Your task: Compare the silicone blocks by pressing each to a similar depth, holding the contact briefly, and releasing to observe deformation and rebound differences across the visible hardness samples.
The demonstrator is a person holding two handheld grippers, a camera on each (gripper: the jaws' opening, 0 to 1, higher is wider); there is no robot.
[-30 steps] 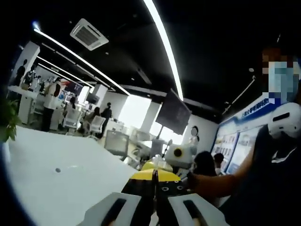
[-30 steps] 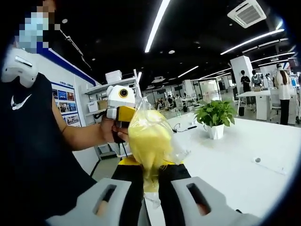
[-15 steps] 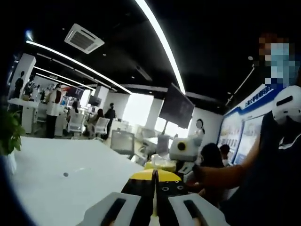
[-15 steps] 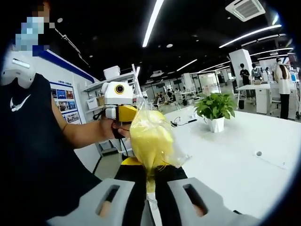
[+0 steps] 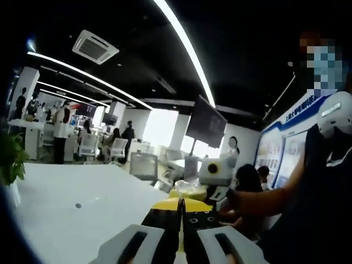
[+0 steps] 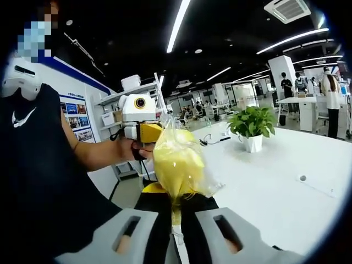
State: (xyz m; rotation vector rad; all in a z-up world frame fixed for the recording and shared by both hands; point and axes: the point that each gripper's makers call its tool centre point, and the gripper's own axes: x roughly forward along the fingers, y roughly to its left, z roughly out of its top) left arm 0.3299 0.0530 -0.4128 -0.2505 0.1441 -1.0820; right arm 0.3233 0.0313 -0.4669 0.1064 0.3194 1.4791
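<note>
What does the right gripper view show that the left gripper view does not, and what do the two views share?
Right gripper view: the right tool is shut on a clear bag of yellow material that stands up from its jaws; there are wall shelves too.

Left gripper view: the left tool with its jaws together, a dark hanging screen, and office chairs.

Shared: the white table, a potted plant, ceiling light strips, and the person's arm holding the opposite tool.
</note>
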